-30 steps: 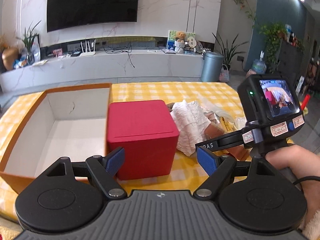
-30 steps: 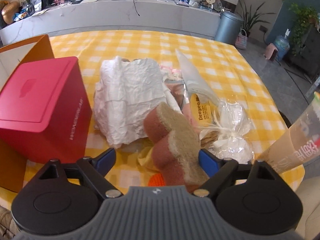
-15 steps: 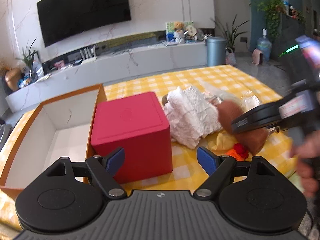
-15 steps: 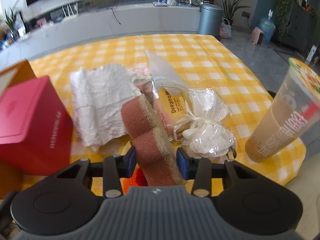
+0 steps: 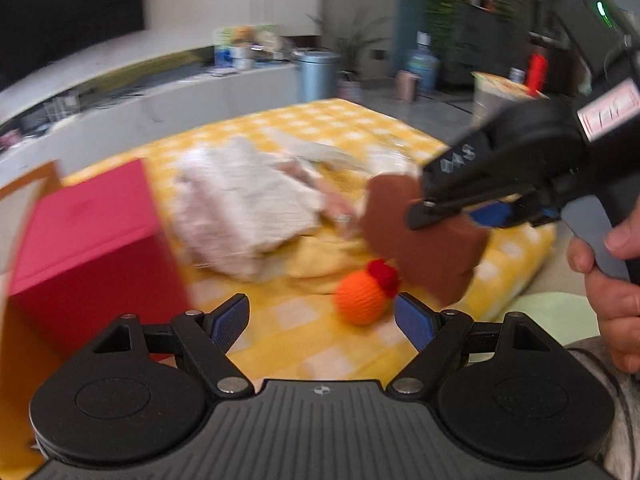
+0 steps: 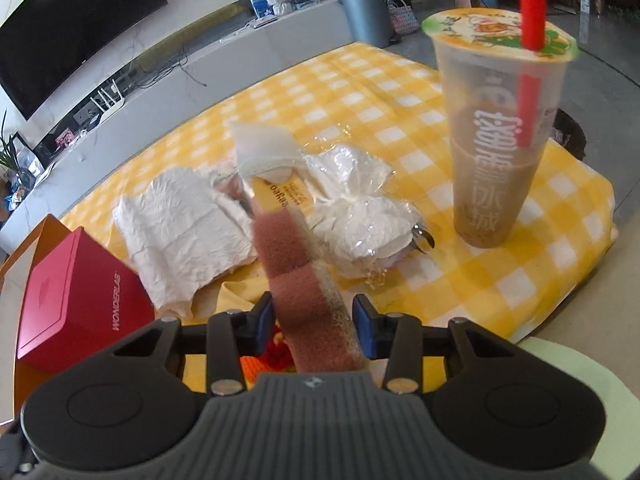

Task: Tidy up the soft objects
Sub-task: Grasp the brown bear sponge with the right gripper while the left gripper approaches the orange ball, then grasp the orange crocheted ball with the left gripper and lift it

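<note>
Jaws of the right gripper [image 6: 313,330] have just been closing and are clamped on the brown sponge [image 6: 308,292], which is held lifted above the desk [image 6: 400,112]. Jaws of the left gripper [image 5: 322,320] are held apart, nothing between the pads — the orange knitted ball [image 5: 362,298] is seen just beyond them on the yellow checked cloth. The white crumpled cloth [image 6: 180,224] is spread beside the red box [image 6: 80,296]; a drink cup [image 6: 500,136] is stood at the right.

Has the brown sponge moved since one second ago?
Yes. The right gripper, whose jaws have just closed on the brown sponge, has lifted it off the pile beside the white cloth.
</note>
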Demonstrator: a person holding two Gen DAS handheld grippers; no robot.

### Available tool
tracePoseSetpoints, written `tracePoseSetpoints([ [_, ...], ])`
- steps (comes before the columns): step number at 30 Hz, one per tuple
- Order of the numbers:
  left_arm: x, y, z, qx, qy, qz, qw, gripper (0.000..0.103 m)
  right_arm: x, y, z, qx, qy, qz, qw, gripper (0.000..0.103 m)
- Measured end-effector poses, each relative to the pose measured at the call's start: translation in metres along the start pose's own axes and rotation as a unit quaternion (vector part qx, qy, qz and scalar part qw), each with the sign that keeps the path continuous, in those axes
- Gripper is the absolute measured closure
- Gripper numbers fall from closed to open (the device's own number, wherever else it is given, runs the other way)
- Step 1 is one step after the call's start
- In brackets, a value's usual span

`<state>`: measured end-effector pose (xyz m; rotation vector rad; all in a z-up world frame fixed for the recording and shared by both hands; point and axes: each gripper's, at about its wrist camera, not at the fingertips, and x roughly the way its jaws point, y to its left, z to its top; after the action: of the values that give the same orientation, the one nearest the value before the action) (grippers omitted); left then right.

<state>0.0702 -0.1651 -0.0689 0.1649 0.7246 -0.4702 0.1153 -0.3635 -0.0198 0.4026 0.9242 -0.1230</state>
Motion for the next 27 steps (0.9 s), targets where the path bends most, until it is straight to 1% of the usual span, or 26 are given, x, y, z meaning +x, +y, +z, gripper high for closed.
tracePoseSetpoints([
  [3, 0.021, -0.006, 0.002, -0.005, 0.016, -0.015, 0.9998, 0.007, 0.004, -0.004, -0.001, 0.001, 0.011, -0.005, 1.0, 0.067],
  [6, 0.036, -0.014, 0.0, 0.015, 0.025, -0.034, 0.999, 0.007, 0.009, -0.008, -0.002, 0.005, 0.024, 0.0, 1.0, 0.067],
  [9, 0.047, -0.023, -0.003, 0.045, 0.023, -0.023, 0.9985, 0.007, 0.014, -0.009, -0.002, 0.003, 0.039, 0.001, 0.999, 0.067],
  [11, 0.053, -0.026, -0.005, 0.053, 0.024, -0.016, 0.9982, 0.008, 0.016, -0.005, -0.004, -0.01, 0.048, -0.005, 0.999, 0.066],
  [13, 0.059, -0.027, -0.006, 0.061, 0.021, -0.01, 0.9979, 0.013, 0.018, 0.0, -0.006, -0.026, 0.051, -0.017, 0.998, 0.066],
  [14, 0.061, -0.029, -0.006, 0.063, 0.017, -0.003, 0.9978, 0.02, 0.017, 0.002, -0.006, -0.033, 0.049, -0.023, 0.998, 0.067],
  [15, 0.064, -0.03, -0.006, 0.064, 0.022, 0.002, 0.9977, 0.031, 0.015, 0.002, -0.006, -0.036, 0.041, -0.025, 0.998, 0.069],
  [16, 0.069, -0.031, -0.006, 0.065, 0.035, 0.002, 0.9973, 0.039, 0.012, 0.002, -0.007, -0.037, 0.033, -0.024, 0.998, 0.069],
  [17, 0.073, -0.031, -0.007, 0.066, 0.049, 0.003, 0.9966, 0.05, 0.01, 0.001, -0.007, -0.037, 0.027, -0.021, 0.999, 0.07],
  [18, 0.074, -0.031, -0.008, 0.064, 0.051, 0.003, 0.9966, 0.055, 0.008, 0.001, -0.007, -0.038, 0.024, -0.019, 0.999, 0.07],
  [19, 0.072, -0.032, -0.009, 0.065, 0.047, 0.002, 0.9968, 0.058, 0.006, -0.001, -0.007, -0.037, 0.02, -0.02, 0.999, 0.07],
  [23, 0.065, -0.034, -0.013, 0.082, 0.041, 0.023, 0.9955, 0.058, 0.002, -0.006, -0.007, -0.027, 0.013, -0.008, 1.0, 0.07],
  [25, 0.061, -0.033, -0.015, 0.081, 0.048, 0.032, 0.995, 0.058, -0.003, -0.008, -0.006, -0.02, 0.003, 0.005, 1.0, 0.071],
  [27, 0.053, -0.031, -0.015, 0.076, 0.063, 0.045, 0.9941, 0.058, -0.011, -0.013, -0.006, -0.008, -0.016, 0.023, 1.0, 0.071],
])
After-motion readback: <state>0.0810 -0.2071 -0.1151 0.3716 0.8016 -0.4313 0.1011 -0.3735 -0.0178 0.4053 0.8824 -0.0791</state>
